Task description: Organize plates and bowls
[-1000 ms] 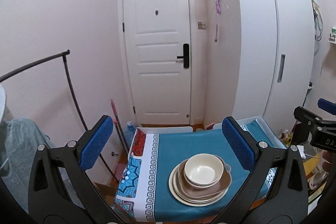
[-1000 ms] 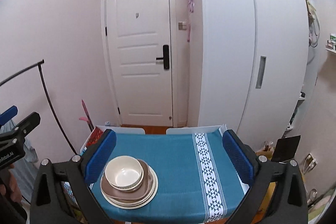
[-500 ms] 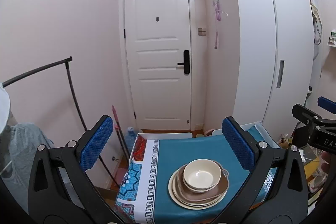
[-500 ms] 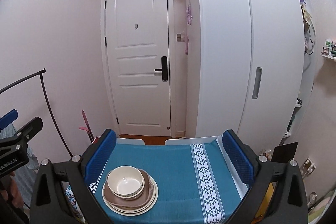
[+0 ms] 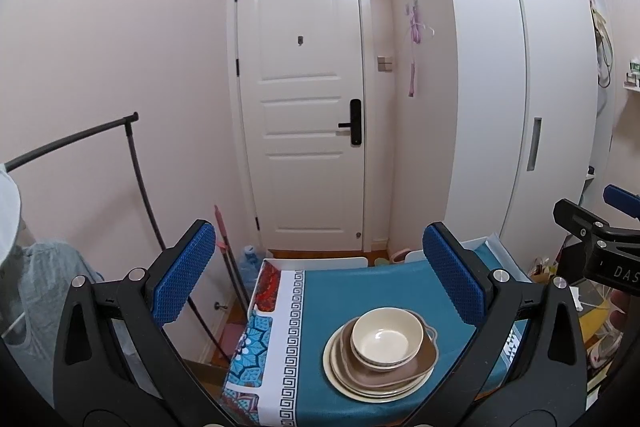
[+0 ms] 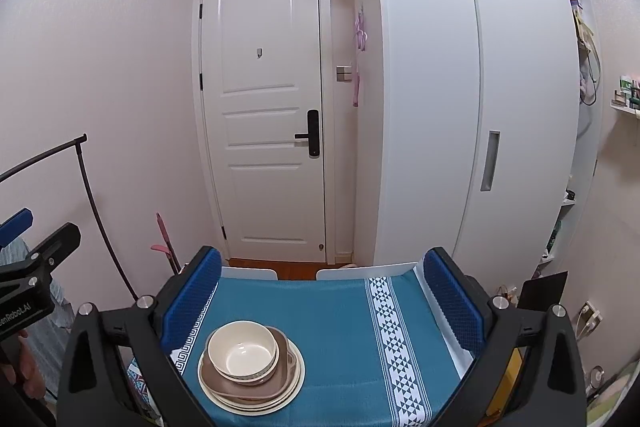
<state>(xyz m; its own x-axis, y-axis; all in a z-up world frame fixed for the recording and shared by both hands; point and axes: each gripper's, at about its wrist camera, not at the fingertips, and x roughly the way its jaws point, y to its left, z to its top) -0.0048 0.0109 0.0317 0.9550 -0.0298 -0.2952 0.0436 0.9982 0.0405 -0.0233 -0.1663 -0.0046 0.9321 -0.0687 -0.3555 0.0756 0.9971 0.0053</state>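
White wardrobe (image 6: 460, 107) right, door (image 6: 264, 115) behind. Table (image 6: 340, 315) with teal cloth. Left gripper (image 5: 320, 279) and right gripper (image 6: 324, 299) both spread wide, empty, held above table. Plates (image 6: 256, 383) stacked on table's left part, cream bowl (image 6: 243, 351) on top.

1. The tabletop (image 6: 248, 273) is small and white, its bare far edge showing beyond the cloth.
2. A teal tablecloth (image 6: 332, 315) covers it, with a white geometric band on the right and a key-pattern border (image 5: 290, 339) on the left.
3. On the cloth's near left stands a stack: cream plates (image 6: 294, 385), a brown dish (image 6: 240, 387), and a cream bowl (image 6: 244, 353) on top.
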